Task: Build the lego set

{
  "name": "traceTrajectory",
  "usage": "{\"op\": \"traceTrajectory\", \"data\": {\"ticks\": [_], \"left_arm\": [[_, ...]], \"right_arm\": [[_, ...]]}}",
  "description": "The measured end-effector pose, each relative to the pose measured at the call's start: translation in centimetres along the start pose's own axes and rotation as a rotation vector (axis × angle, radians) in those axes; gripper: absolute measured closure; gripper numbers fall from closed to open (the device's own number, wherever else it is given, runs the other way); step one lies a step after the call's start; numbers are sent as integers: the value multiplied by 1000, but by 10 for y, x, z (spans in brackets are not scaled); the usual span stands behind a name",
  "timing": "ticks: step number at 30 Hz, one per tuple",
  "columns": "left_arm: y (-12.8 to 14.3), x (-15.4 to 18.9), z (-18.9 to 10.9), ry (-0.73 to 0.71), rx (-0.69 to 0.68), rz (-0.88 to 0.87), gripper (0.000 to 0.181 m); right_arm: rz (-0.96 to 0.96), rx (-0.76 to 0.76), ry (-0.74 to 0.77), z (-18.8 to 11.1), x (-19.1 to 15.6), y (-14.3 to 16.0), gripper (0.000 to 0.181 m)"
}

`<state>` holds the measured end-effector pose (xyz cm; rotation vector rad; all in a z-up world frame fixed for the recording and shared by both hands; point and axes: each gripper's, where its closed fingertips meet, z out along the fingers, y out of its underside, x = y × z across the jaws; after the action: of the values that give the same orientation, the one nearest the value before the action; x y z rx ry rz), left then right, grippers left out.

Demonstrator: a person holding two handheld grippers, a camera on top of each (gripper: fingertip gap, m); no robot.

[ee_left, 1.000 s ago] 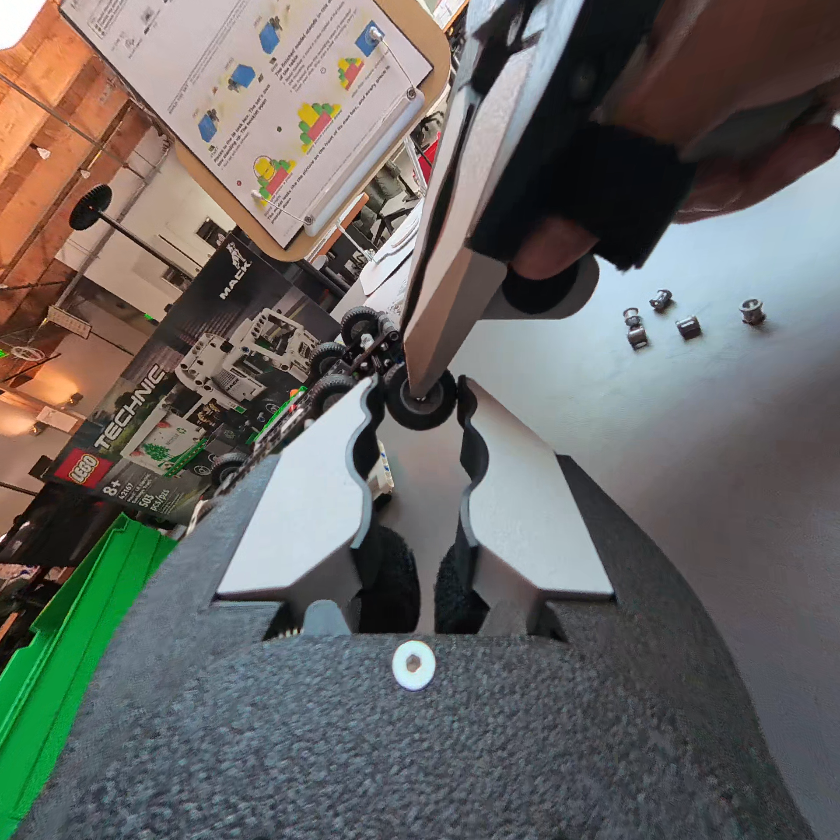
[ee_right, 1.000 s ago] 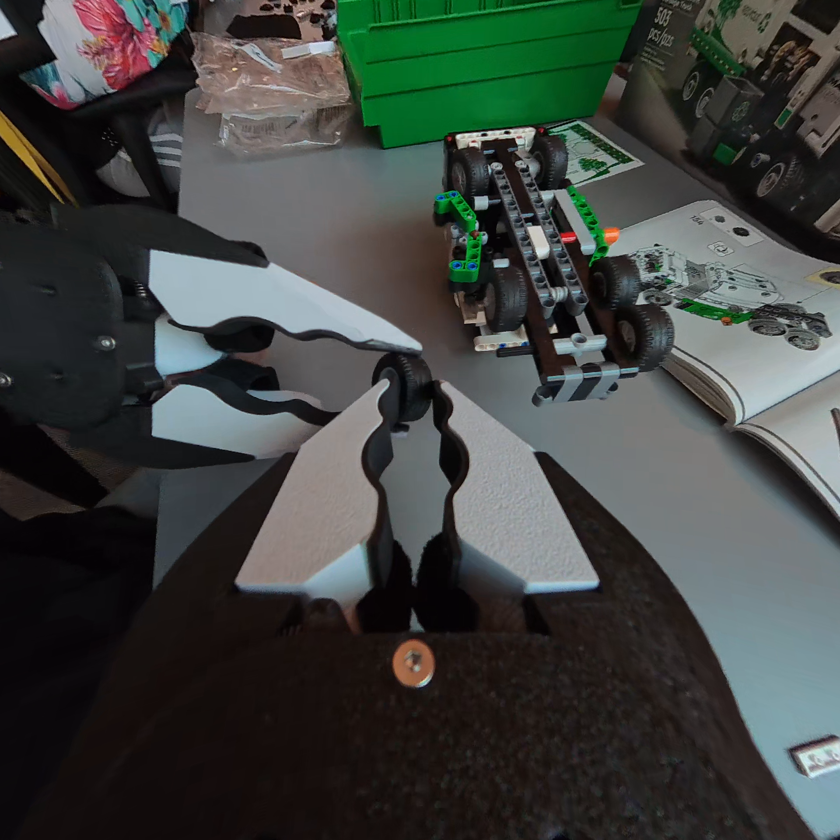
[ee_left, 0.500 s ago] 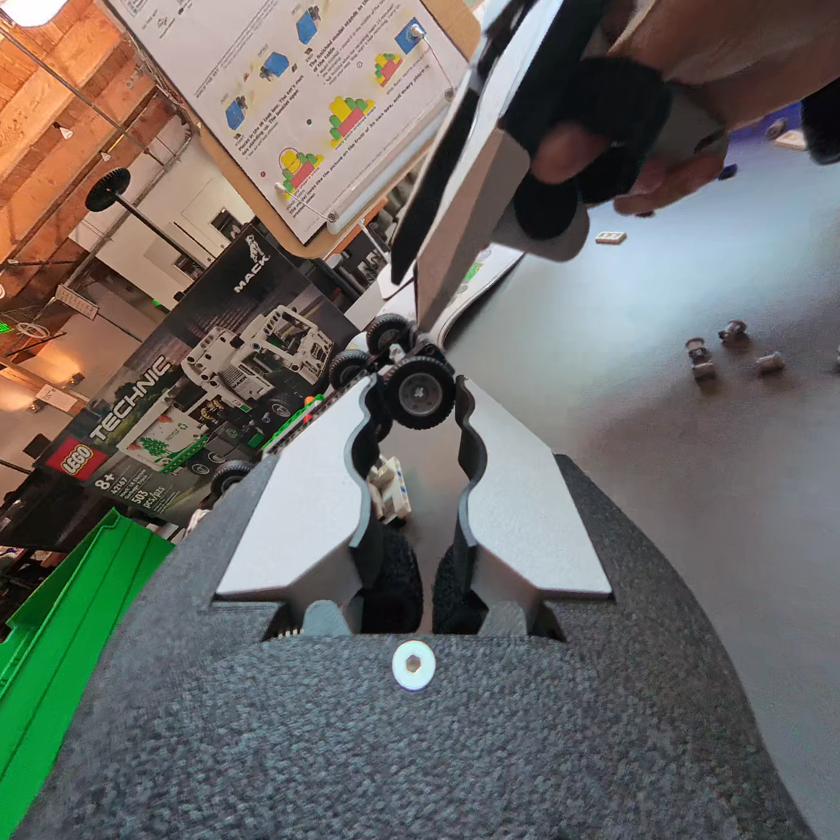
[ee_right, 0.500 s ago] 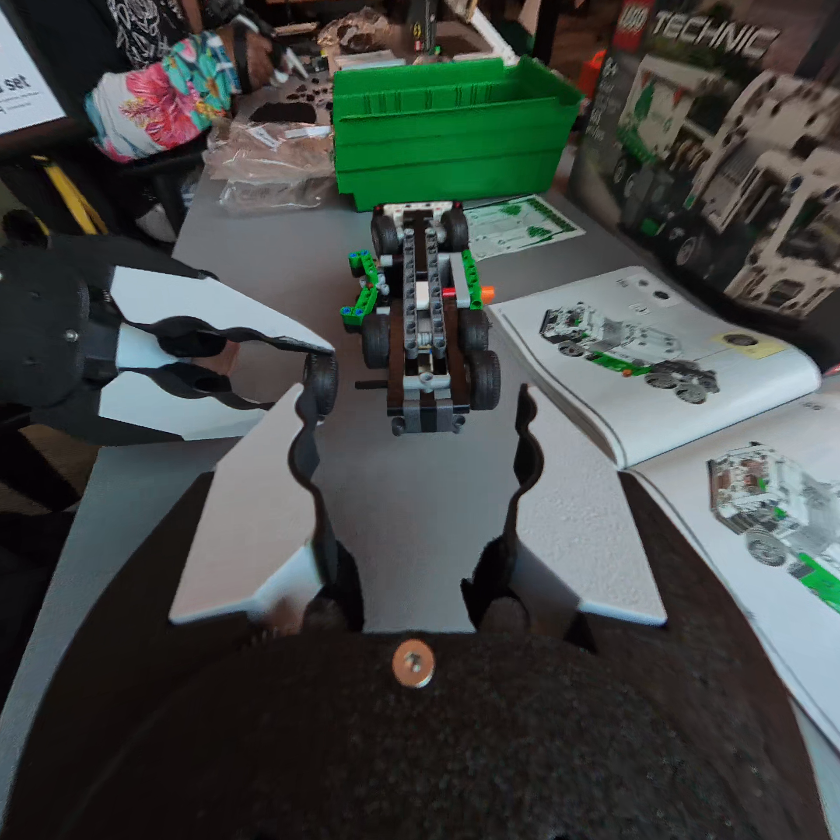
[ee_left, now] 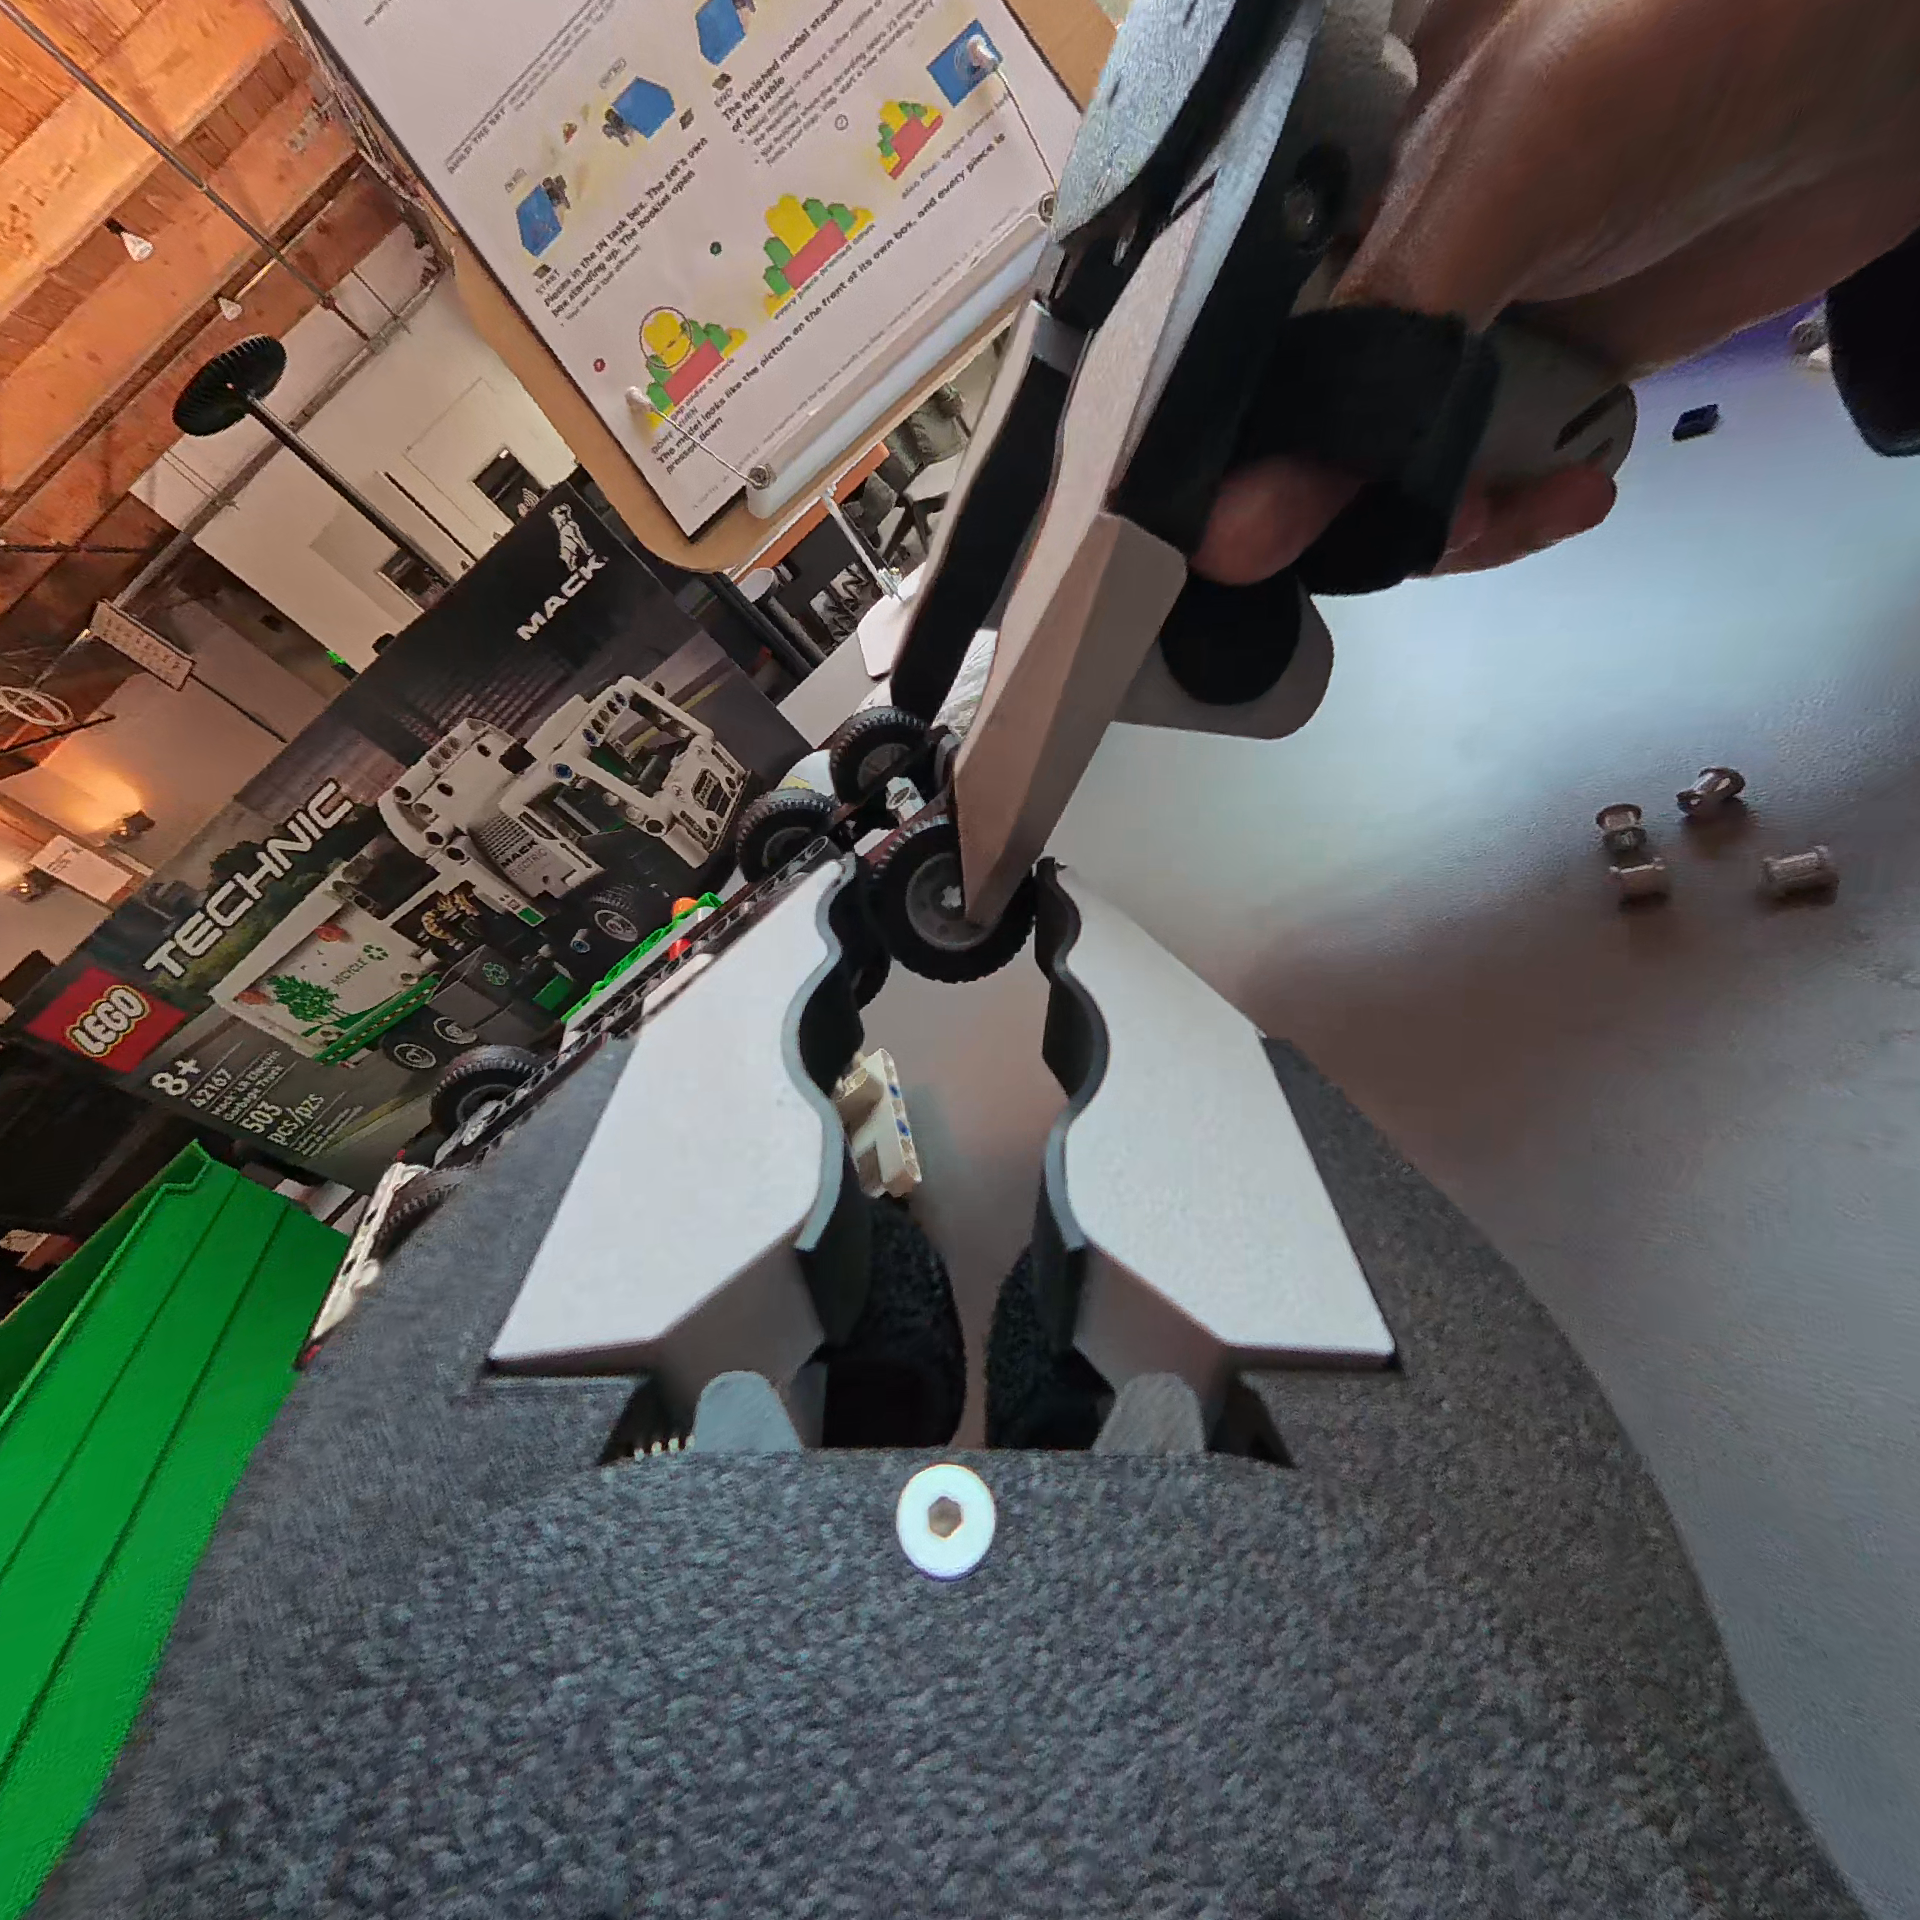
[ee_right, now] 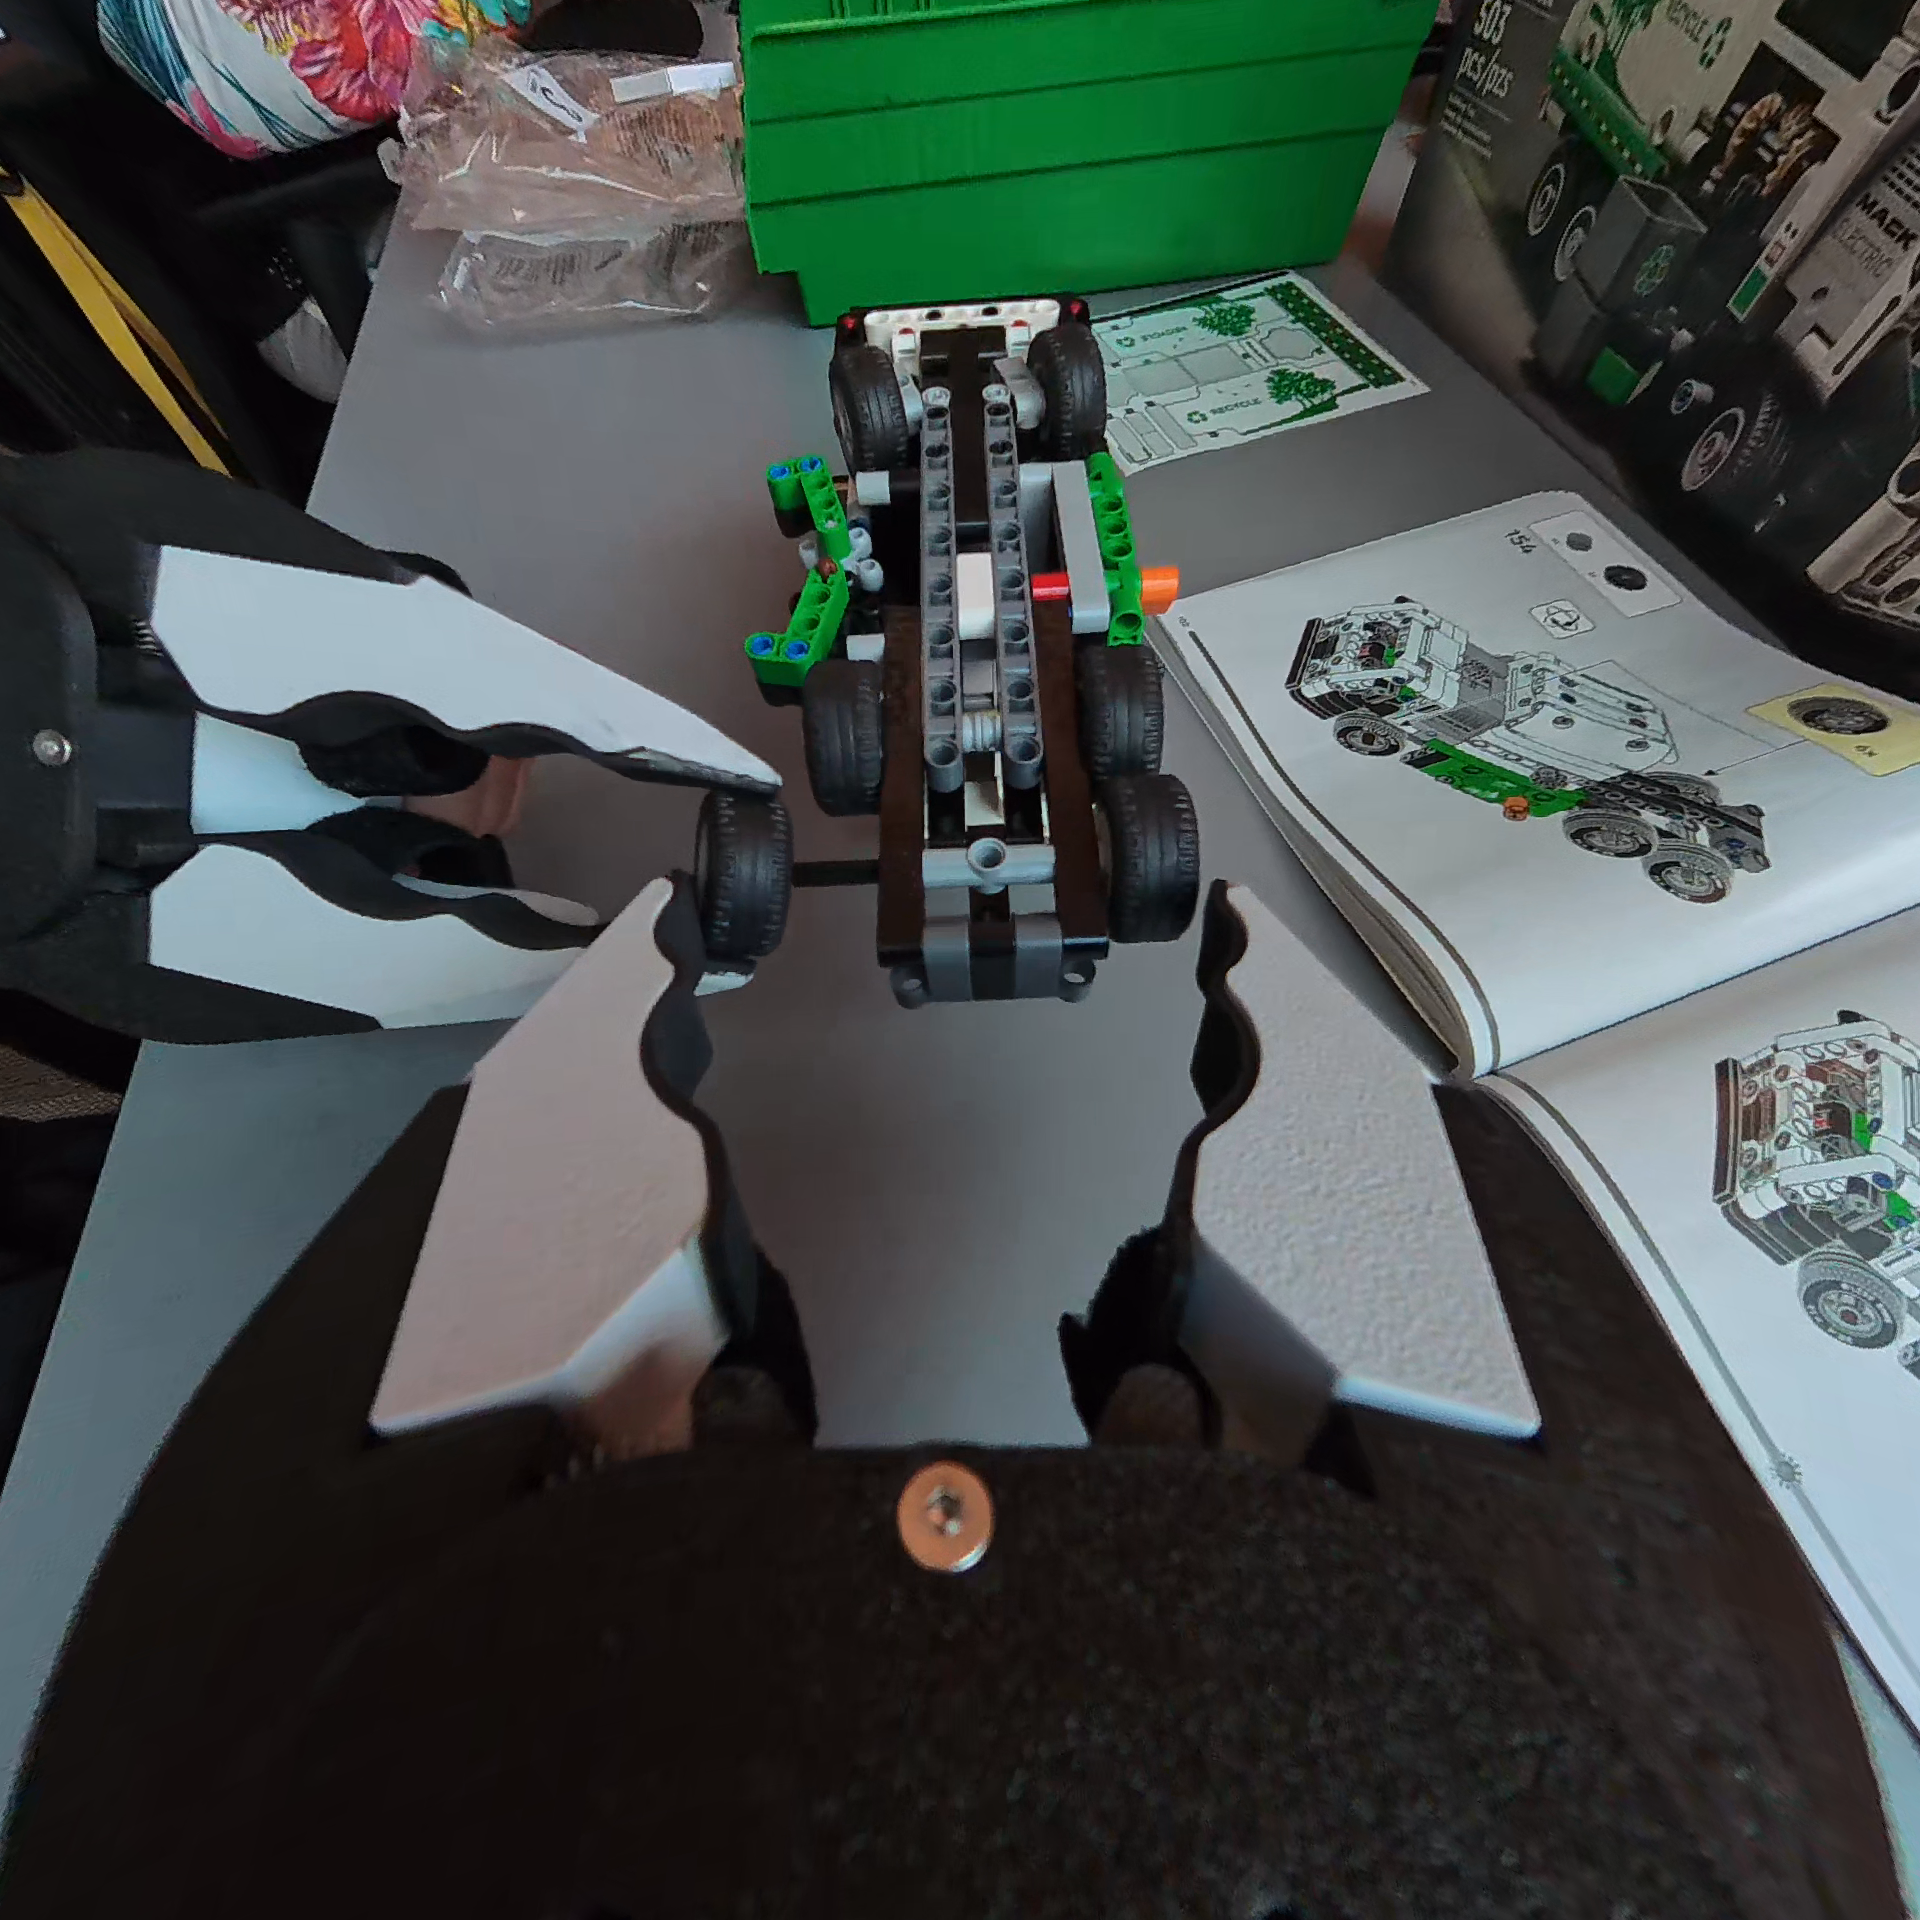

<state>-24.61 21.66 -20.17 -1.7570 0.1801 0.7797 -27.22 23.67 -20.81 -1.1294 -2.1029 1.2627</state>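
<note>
In the left wrist view, our left tool [ee_left: 951,920] pinches a black wheel [ee_left: 951,914] at centre frame, the right tool's tip touching its hub; grey table [ee_left: 1558,1143] lies open to the right.

In the right wrist view, our right tool [ee_right: 940,935] gapes wide and empty. The truck chassis [ee_right: 971,665] at centre carries five wheels; the sixth sits on the axle's end, not yet pushed home, we judge. The booklet [ee_right: 1455,779] crowds the right.
</note>
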Motion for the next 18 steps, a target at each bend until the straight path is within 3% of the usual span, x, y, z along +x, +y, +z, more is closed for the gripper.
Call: {"op": "traceTrajectory", "data": {"ticks": [18], "left_arm": [[-2, -2, 2, 5, 42, 11, 151]], "right_arm": [[54, -46, -105, 5, -2, 5, 88]]}}
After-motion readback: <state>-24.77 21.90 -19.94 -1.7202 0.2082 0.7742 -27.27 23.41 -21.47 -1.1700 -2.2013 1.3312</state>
